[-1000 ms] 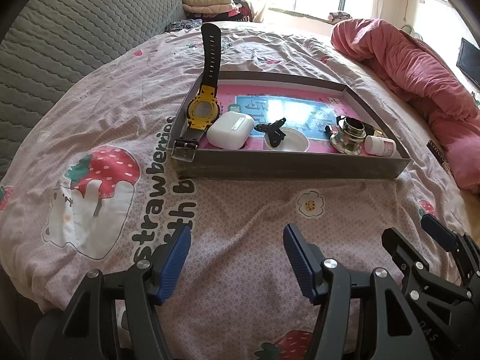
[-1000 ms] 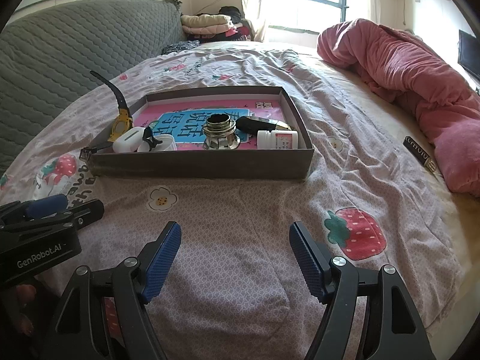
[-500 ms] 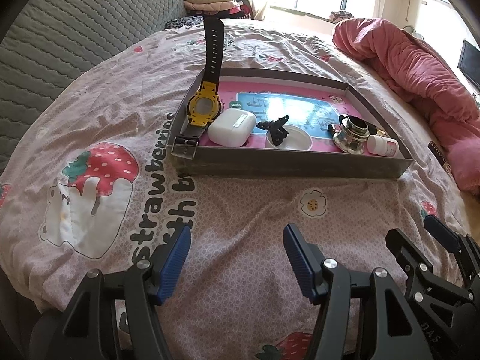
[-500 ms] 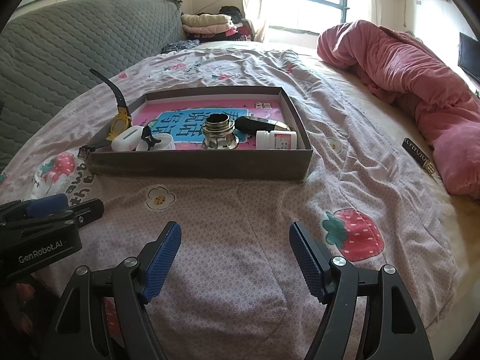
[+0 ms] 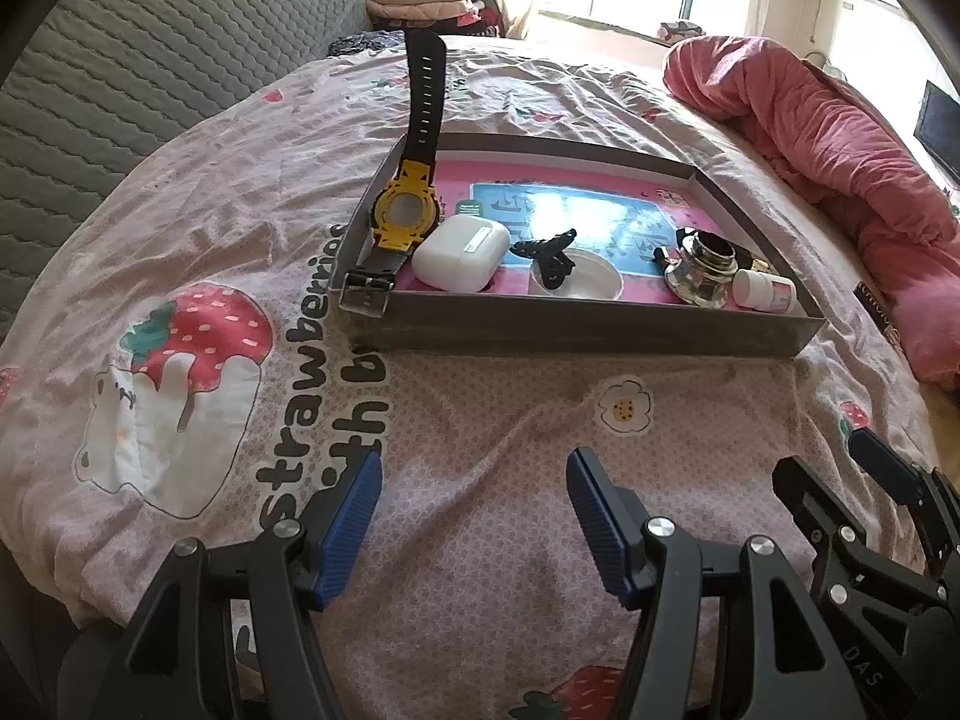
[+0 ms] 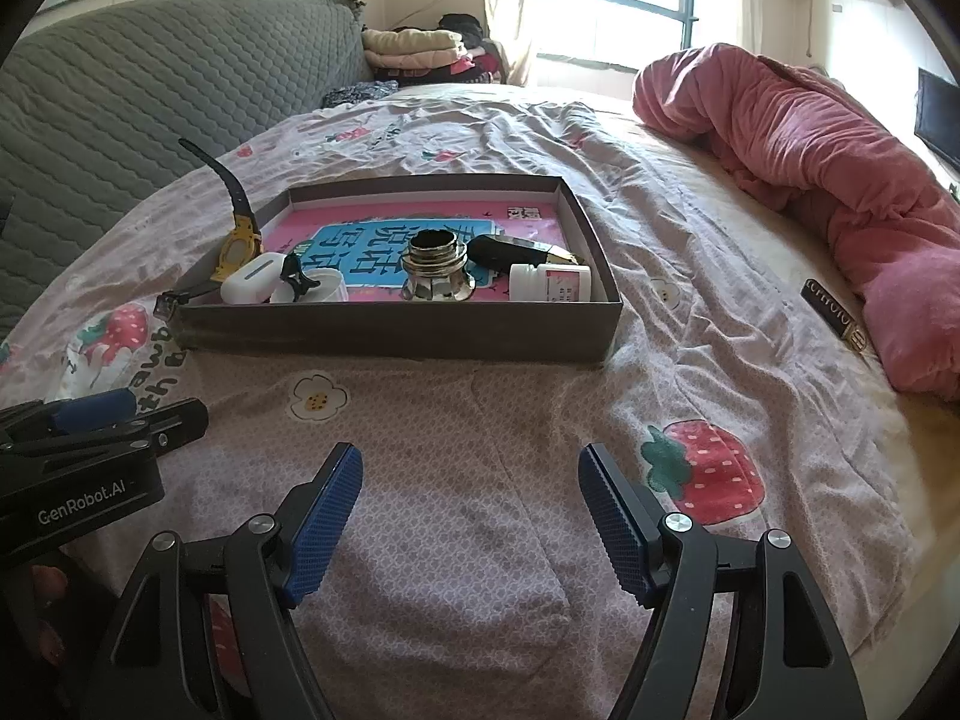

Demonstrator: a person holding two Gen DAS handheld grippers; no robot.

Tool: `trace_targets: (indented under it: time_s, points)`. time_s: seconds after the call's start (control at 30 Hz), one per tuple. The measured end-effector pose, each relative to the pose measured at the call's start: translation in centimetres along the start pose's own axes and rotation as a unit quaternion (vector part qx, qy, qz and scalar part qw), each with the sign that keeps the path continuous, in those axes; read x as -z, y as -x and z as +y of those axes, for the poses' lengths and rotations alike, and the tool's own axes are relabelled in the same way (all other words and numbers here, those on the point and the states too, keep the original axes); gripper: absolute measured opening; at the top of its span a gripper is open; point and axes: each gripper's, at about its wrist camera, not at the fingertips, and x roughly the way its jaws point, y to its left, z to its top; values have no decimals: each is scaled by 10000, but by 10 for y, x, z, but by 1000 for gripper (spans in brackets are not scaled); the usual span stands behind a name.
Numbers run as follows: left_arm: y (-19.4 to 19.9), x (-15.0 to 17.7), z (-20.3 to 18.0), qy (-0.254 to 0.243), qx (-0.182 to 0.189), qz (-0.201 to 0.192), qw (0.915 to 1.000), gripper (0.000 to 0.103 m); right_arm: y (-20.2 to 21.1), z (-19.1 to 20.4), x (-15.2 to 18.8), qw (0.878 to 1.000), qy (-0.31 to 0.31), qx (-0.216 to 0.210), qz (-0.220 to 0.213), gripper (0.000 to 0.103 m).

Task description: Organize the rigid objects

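A shallow grey box (image 5: 576, 324) (image 6: 396, 330) with a pink and blue floor lies on the bed ahead of both grippers. Along its near wall lie a yellow watch (image 5: 403, 216) (image 6: 240, 243) whose black strap hangs over the left rim, a white earbud case (image 5: 459, 252) (image 6: 249, 281), a small black piece (image 5: 549, 255) on a white lid (image 5: 591, 285), a chrome fitting (image 5: 702, 267) (image 6: 435, 267), a black and gold object (image 6: 510, 250) and a white pill bottle (image 5: 768, 291) (image 6: 549, 283). My left gripper (image 5: 474, 510) and right gripper (image 6: 471, 507) are open and empty, short of the box.
A pink strawberry-print sheet (image 5: 198, 330) covers the bed. A bunched pink duvet (image 6: 810, 168) lies at the right, with a dark flat bar (image 6: 834, 312) beside it. A grey quilted headboard (image 6: 150, 102) stands at the left; folded clothes (image 6: 414, 48) sit at the far end.
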Motion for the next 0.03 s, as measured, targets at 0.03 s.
trace_targets:
  time_s: [0.03]
  points:
    - [0, 0, 0, -9, 9, -19, 10000, 64, 0, 0, 0, 10000, 0, -2, 2, 76]
